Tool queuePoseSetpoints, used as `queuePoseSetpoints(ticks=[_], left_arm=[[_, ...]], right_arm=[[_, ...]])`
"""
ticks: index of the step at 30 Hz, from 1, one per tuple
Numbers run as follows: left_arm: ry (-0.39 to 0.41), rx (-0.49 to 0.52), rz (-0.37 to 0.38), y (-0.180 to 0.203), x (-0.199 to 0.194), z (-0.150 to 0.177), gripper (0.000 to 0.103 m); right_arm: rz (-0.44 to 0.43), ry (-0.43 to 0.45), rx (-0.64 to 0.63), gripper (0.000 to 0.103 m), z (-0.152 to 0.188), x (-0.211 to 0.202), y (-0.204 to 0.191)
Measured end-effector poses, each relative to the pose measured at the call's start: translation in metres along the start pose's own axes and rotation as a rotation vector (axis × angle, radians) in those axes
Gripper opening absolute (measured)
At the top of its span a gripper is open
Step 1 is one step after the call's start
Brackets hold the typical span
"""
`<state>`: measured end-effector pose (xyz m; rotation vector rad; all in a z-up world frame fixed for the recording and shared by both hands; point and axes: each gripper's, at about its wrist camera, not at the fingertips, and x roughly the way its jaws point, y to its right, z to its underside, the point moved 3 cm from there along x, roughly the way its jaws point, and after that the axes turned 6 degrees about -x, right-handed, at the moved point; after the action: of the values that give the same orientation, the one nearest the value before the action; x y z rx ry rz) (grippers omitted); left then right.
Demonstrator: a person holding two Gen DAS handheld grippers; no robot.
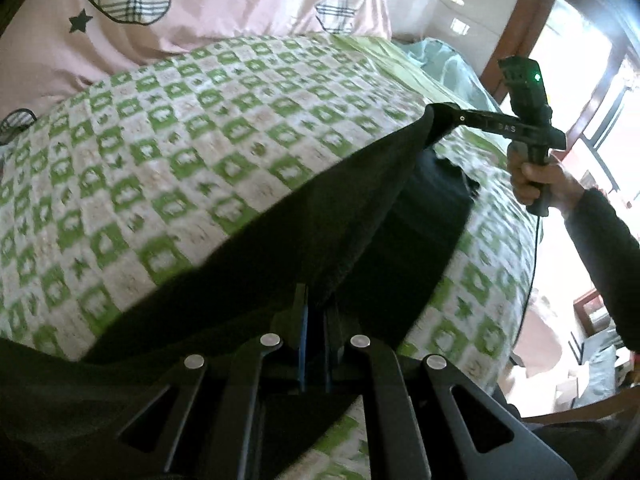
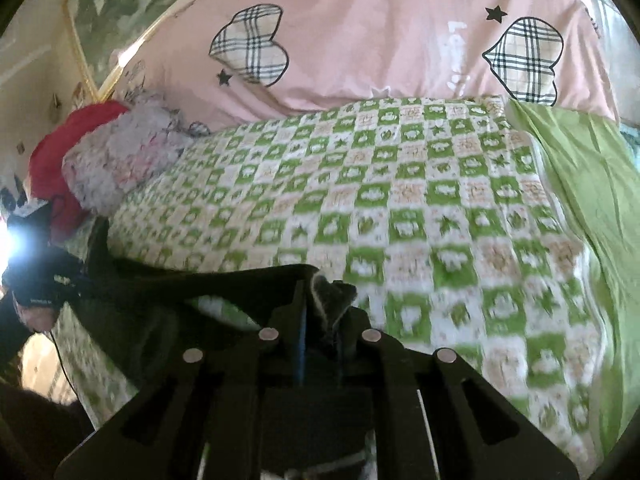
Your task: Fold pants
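The black pants [image 1: 320,208] hang stretched above a bed with a green and white checked cover [image 1: 180,152]. My left gripper [image 1: 316,300] is shut on one edge of the pants. My right gripper [image 1: 434,120] shows in the left wrist view at the right, shut on the far corner of the same edge. In the right wrist view my right gripper [image 2: 320,292] pinches a grey-black bunch of the pants [image 2: 240,284], and the cloth runs left toward the left gripper [image 2: 94,252], which is blurred and half hidden.
A pink duvet with plaid hearts [image 2: 380,40] lies at the head of the bed. A red and grey pile [image 2: 92,164] sits at the left. A plain green sheet [image 2: 580,184] covers the right side. A window [image 1: 580,92] is at the right.
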<state>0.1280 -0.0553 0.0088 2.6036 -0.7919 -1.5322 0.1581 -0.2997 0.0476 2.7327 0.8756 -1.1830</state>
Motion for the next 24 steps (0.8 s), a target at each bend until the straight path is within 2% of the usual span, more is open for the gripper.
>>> queuePoseSetpoints(ticks=[9,19,21,23,24], left_arm=[[-0.027,0.003,0.013,0.018,0.010,0.034,0.004],[-0.074,-0.023,0.022,0.016,0.033,0.056,0.007],[-0.084,-0.040,0.029,0.014,0.035,0.061,0.011],[-0.090,-0.058,0.044,0.013,0.035,0.065,0.016],[-0.088,-0.071,0.053,0.013,0.033,0.067,0.021]], right_arm=[[0.069,-0.060,-0.060,0.011,0.042,-0.016,-0.014],[0.104,-0.128,-0.032,0.011,0.074,-0.009,-0.018],[0.098,-0.152,0.005,0.019,0.077,-0.011,-0.016],[0.108,-0.161,0.037,0.039,0.079,-0.016,-0.014],[0.127,-0.163,0.052,0.056,0.080,-0.020,-0.014]])
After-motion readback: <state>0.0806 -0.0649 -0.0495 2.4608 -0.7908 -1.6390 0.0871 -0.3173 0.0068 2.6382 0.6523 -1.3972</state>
